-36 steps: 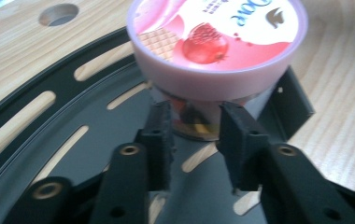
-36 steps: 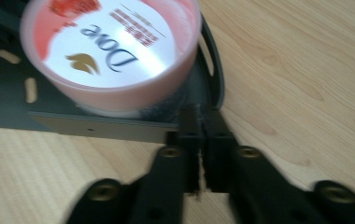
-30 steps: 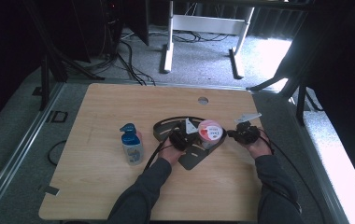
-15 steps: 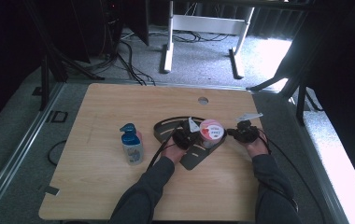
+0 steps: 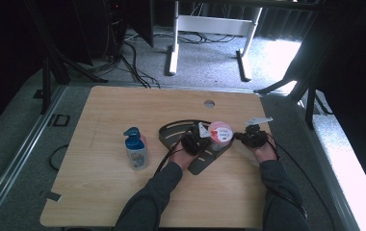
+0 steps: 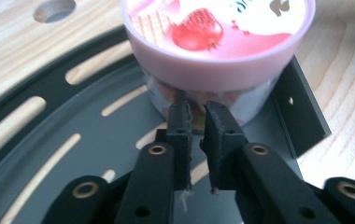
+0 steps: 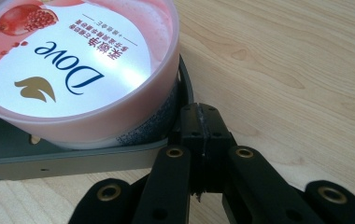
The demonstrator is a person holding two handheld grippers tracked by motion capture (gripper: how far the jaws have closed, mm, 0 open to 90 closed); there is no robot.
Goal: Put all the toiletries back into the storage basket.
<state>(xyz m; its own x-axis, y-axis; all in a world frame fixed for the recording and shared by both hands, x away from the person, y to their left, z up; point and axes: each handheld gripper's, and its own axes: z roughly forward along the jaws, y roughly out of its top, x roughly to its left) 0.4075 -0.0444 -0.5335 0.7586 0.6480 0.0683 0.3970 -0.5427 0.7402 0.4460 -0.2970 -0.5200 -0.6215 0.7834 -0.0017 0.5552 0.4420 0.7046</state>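
Little has shifted on the desk (image 5: 99,192) since the earlier frames; the one real change is at the left hand-held gripper (image 6: 195,114), whose jaws have just been opening to a narrow gap. Nothing sits between them; the tips stand just at the near wall of the pink tub (image 6: 217,51). That tub rests on the dark slotted metal plate (image 6: 63,154), right of centre, with the blue-capped bottle (image 5: 135,149) well to its left. The right hand-held gripper (image 7: 202,122) is closed tight with nothing in it, tips against the plate's edge just beside the tub. Judging by this, the left has likely let go and the tub looks placed.
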